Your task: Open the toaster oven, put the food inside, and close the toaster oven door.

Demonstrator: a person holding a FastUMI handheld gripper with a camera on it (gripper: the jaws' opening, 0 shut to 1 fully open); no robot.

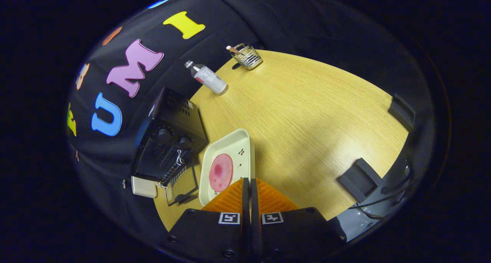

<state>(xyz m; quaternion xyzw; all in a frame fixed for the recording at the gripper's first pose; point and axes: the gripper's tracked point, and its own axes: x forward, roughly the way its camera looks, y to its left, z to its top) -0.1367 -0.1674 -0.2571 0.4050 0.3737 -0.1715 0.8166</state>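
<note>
A black toaster oven [168,136] stands on the wooden table [307,113] against the booth wall. Its glass door [182,184] hangs open and a wire rack [170,167] shows inside. Beside the oven lies a cream tray [234,144] holding a round pink piece of food [220,172]. My gripper [248,180] is shut with nothing between its fingers. Its tips are over the near edge of the tray, just to the side of the food and apart from it.
A small white bottle [209,78] and a wire basket [247,56] stand far beyond the oven. Two black clamps [360,178] [402,111] grip the table's edge, with cables nearby. A cream block [144,186] sits by the oven's near corner.
</note>
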